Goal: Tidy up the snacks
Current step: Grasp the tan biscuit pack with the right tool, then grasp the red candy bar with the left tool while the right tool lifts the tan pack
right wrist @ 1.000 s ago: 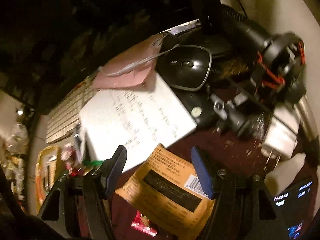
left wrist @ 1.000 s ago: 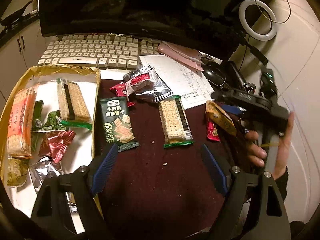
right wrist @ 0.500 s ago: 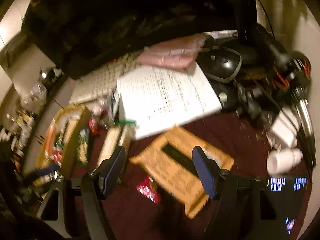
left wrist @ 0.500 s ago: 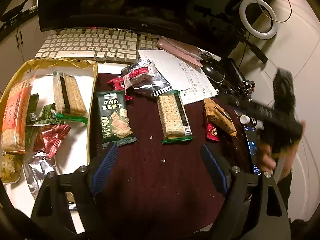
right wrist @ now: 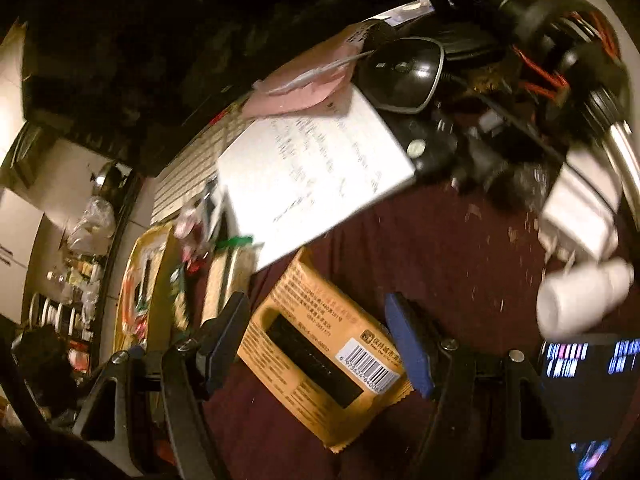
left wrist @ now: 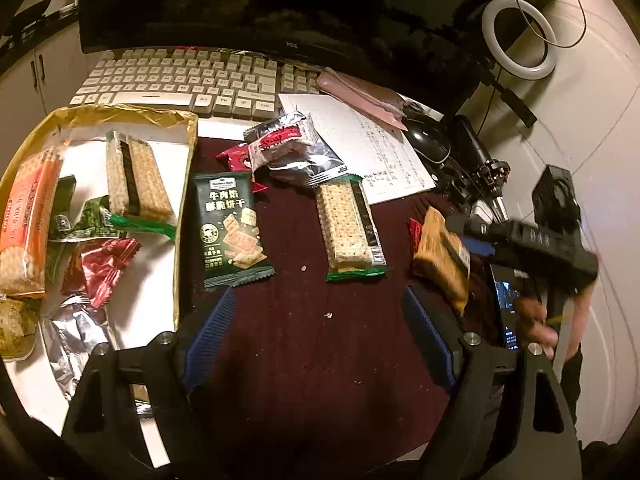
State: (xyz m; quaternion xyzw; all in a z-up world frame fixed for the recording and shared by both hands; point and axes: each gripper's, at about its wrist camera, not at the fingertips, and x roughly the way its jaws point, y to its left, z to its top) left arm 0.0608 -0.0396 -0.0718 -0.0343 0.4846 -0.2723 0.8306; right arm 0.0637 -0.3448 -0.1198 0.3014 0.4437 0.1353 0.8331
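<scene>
My right gripper (right wrist: pixel 318 342) is open, its jaws either side of an orange snack pack (right wrist: pixel 320 354) lying on the dark red mat; the pack also shows in the left wrist view (left wrist: pixel 440 258), beside the right gripper (left wrist: pixel 476 242). My left gripper (left wrist: pixel 320 336) is open and empty above the mat. Ahead of it lie a dark green biscuit pack (left wrist: pixel 230 230), a cracker pack with green ends (left wrist: pixel 348 226) and a silver wrapper pack (left wrist: pixel 292 150). The gold-rimmed tray (left wrist: pixel 182 216) at left holds several snacks.
A keyboard (left wrist: pixel 192 82) and monitor stand at the back. A written sheet (left wrist: pixel 360 148), a pink case (left wrist: pixel 360 94), a mouse (right wrist: pixel 400 74), cables, a white bottle (right wrist: pixel 580 298) and a phone (right wrist: pixel 580 362) crowd the right side. A ring light (left wrist: pixel 520 36) stands far right.
My right gripper swung up and back, then came down again over the orange pack, jaws now around it. My left gripper has barely moved.
</scene>
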